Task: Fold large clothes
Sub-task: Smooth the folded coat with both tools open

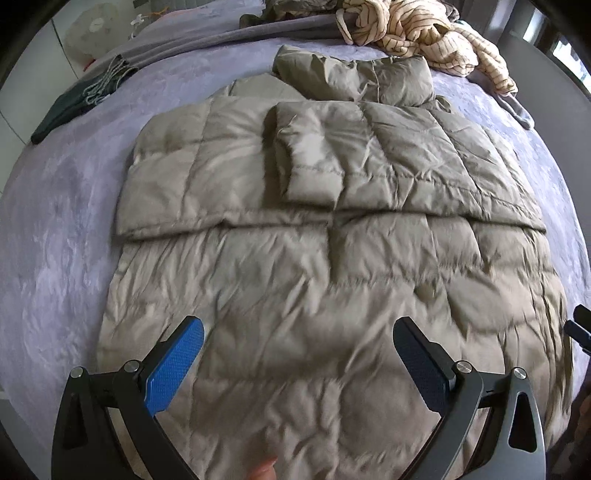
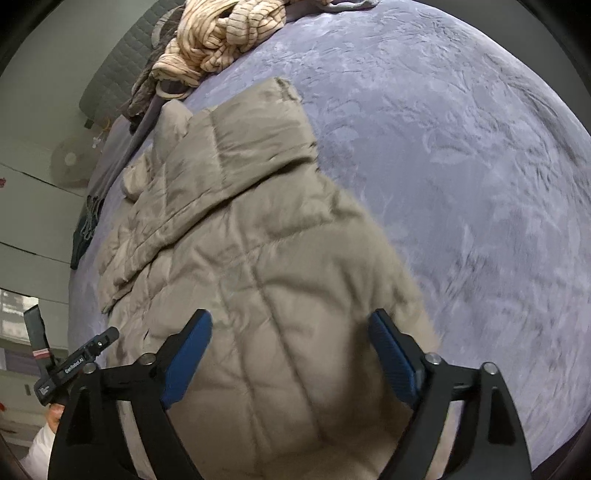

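Observation:
A large khaki quilted down coat (image 1: 314, 229) lies flat on a lavender bed cover (image 1: 62, 206), with both sleeves folded across its chest and the hood at the far end. My left gripper (image 1: 298, 334) is open and empty, hovering over the coat's lower hem part. In the right wrist view the same coat (image 2: 236, 229) runs away from me, and my right gripper (image 2: 290, 325) is open and empty over its near right corner. The left gripper (image 2: 79, 363) shows at the left edge there.
A crumpled cream striped garment (image 1: 417, 33) lies at the far end of the bed, also in the right wrist view (image 2: 225, 33). A dark green knit garment (image 1: 79, 98) lies at the far left. A grey blanket (image 1: 207, 38) runs along the back. Bare bed cover (image 2: 461, 166) spreads right of the coat.

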A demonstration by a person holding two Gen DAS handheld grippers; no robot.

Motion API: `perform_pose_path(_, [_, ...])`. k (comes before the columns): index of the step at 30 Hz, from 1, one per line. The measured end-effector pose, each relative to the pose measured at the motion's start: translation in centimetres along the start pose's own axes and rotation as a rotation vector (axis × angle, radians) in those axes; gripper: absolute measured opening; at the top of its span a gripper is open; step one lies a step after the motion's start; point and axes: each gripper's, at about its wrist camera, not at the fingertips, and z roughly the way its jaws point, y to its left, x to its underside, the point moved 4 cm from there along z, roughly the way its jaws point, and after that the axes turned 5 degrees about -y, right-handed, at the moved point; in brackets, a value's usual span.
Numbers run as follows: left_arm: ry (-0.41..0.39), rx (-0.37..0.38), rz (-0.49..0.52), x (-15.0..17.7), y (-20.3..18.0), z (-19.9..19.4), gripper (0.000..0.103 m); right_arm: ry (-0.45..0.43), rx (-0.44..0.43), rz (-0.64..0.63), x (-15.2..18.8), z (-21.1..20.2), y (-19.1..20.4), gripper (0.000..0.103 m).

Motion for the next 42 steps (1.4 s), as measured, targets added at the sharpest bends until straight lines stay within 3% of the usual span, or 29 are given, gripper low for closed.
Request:
perform_pose_path(4, [-0.016, -0.008, 0.016, 1.7, 1.9, -1.9, 0.103, -0.052, -0.077, 0.043, 2.1, -1.1, 1.8, 0.103])
perform_pose_path(8, [-0.035, -0.019, -0.003, 3.1, 4.6, -4.0, 0.103, -0.06, -0.086, 0.074, 3.9, -2.1, 3.0, 0.103])
perform_pose_path(17, [0.039, 0.042, -0.078, 8.3, 8.4, -6.4, 0.103, 0.085, -0.074, 0.207, 8.6, -3.1, 2.7, 0.103])
perform_pose_path(24, [0.082, 0.042, -0.14, 11.9, 9.1, -8.5, 0.103, 0.118, -0.051, 0.247, 9.2, -4.9, 1.8, 0.103])
perform_pose_path(34, [0.127, 0.095, -0.251, 14.9, 6.6, -9.3, 0.103, 0.126, -0.004, 0.226, 7.6, -9.0, -2.5, 0.103])
perform_pose_path(42, [0.175, 0.206, -0.388, 18.8, 8.2, -9.3, 0.103, 0.159, -0.019, 0.35, 10.1, -8.5, -7.3, 0.103])
